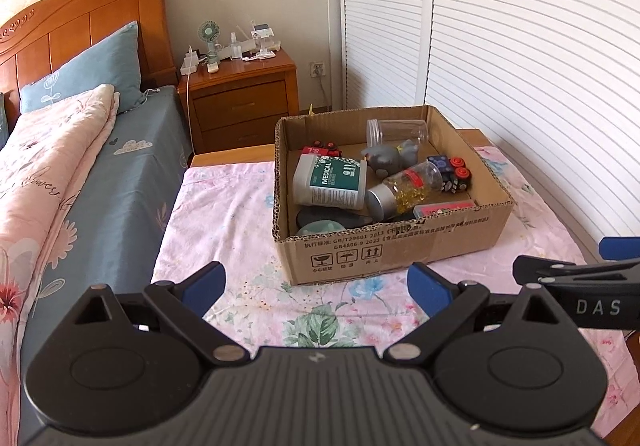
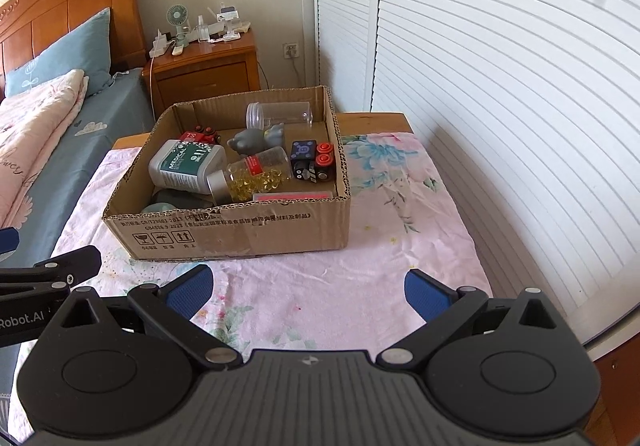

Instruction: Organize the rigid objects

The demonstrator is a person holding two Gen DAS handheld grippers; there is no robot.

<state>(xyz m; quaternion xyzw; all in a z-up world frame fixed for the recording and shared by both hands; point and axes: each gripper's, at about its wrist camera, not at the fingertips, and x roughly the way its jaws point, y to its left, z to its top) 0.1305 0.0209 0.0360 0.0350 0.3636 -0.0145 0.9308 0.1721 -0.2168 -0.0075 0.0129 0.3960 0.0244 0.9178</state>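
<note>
A cardboard box (image 1: 400, 246) (image 2: 240, 234) stands on a table under a pink floral cloth. Inside lie a white "MEDICAL" canister (image 1: 330, 184) (image 2: 186, 166), a jar of yellow capsules (image 1: 408, 188) (image 2: 256, 176), a clear empty jar (image 1: 398, 132) (image 2: 280, 114), a grey animal figure (image 1: 390, 158) (image 2: 256, 140), black cubes with red knobs (image 1: 454, 176) (image 2: 314, 162), a red toy (image 1: 320, 149) (image 2: 200, 135) and a pink flat item (image 1: 442, 210) (image 2: 294, 197). My left gripper (image 1: 316, 286) is open in front of the box, nothing between its fingers. My right gripper (image 2: 310, 288) is open too, empty, near the box's front wall.
A bed with a pink quilt (image 1: 44, 182) and a blue pillow (image 1: 96, 66) lies to the left. A wooden nightstand (image 1: 240, 98) with a small fan stands behind. White louvred doors (image 1: 520, 46) run along the right. The floral cloth (image 2: 400, 214) is bare right of the box.
</note>
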